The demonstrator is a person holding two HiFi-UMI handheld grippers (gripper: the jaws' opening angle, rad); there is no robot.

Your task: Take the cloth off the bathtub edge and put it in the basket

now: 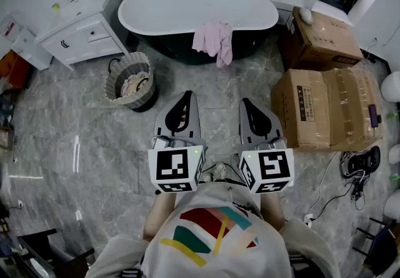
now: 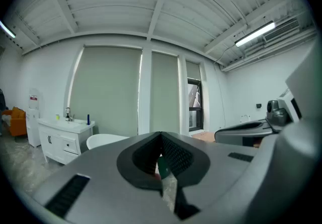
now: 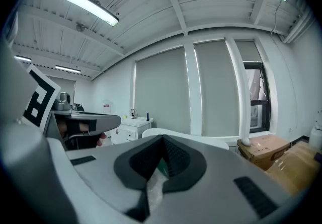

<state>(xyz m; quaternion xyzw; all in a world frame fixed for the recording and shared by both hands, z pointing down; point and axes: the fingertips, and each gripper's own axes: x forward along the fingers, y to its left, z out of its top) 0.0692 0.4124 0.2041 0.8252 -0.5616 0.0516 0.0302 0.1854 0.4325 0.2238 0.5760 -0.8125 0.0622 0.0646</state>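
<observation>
While the left gripper (image 1: 187, 94) and the right gripper (image 1: 244, 102) are held shut and empty, the pink cloth (image 1: 214, 41) is seen draped over the bathtub (image 1: 156, 28) rim straight ahead, well apart, roughly midway between them; the basket (image 1: 130, 80) is set leftward.

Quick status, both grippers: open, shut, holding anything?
Left gripper: closed, holding nothing.
Right gripper: closed, holding nothing.

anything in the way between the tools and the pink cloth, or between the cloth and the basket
Nothing visible. Only bare floor lies between the left tool, the right tool and the cloth on the bathtub edge, and between cloth and basket. The cardboard boxes stand aside.
</observation>
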